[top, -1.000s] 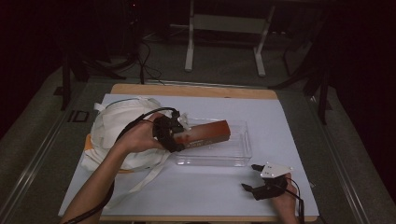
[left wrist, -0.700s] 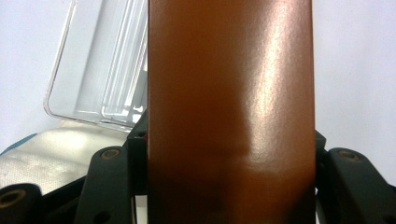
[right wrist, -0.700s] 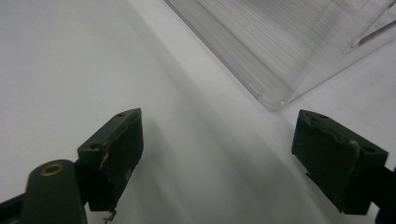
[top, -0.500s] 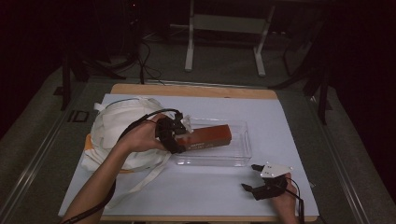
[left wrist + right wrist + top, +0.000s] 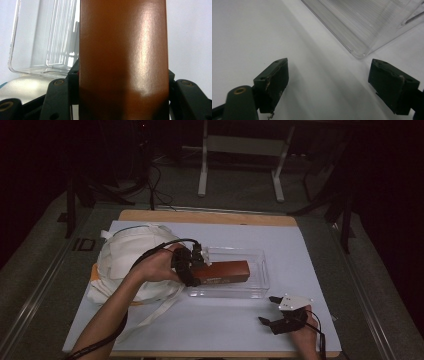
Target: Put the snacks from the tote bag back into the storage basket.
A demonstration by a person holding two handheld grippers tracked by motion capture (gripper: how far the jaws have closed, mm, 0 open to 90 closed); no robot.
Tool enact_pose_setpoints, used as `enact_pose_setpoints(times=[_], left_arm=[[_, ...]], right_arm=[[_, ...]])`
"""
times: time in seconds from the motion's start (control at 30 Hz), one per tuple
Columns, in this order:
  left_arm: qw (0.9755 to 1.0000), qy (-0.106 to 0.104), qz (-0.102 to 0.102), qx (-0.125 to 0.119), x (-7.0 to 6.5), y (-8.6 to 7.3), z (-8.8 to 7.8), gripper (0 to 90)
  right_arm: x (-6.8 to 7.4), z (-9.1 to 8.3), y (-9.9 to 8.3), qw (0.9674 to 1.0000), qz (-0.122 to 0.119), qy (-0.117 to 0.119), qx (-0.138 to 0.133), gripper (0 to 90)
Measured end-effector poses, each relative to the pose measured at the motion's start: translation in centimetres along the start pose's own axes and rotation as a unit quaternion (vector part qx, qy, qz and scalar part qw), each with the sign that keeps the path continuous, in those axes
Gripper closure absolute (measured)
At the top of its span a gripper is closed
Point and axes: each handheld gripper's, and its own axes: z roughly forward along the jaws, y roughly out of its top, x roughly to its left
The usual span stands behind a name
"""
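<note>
while clamped, brown box between left gripper jaws, seemingly

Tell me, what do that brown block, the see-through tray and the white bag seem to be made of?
Brown block, held by the left gripper: smooth with a soft sheen, perhaps coated card or plastic; the look leaves it open. Tray: clear, hard-looking plastic, since the sheet shows through its walls and its edges glint. White bag: likely cloth, as it looks soft and creased, with floppy straps.

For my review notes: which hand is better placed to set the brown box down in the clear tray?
Left. The left gripper is already shut on the brown box, over the clear tray. The right gripper rests open on the white mat, beside the tray.
</note>
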Motion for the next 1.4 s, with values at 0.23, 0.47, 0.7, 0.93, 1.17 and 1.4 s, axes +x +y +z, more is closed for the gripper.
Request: enact_pose_setpoints(times=[0.23,0.47,0.7,0.93,1.17,1.4], left_arm=[[0.9998,0.002,0.014,0.015,-0.1,0.6,0.3,43.4],[0.9996,-0.003,0.021,0.019,0.1,1.1,0.6,43.4],[0.9993,-0.008,0.026,0.025,0.2,1.4,0.8,43.2],[0.9992,-0.012,0.028,0.025,0.3,1.8,1.0,43.0],[0.9988,-0.025,0.029,0.029,0.7,2.3,1.3,42.8],[0.9988,-0.037,0.028,0.016,1.1,2.7,1.3,41.9]], right_arm=[[0.0,0.0,0.0,1.0,0.0,0.0,0.0,16.7],[0.0,0.0,0.0,1.0,-0.001,0.0,0.0,16.7],[0.0,0.0,0.0,1.0,-0.002,-0.001,0.001,16.7],[0.0,0.0,0.0,1.0,-0.002,-0.001,0.001,16.7],[0.0,0.0,0.0,1.0,-0.001,0.0,0.002,16.7],[0.1,0.0,0.0,1.0,-0.002,0.0,0.001,16.7]])
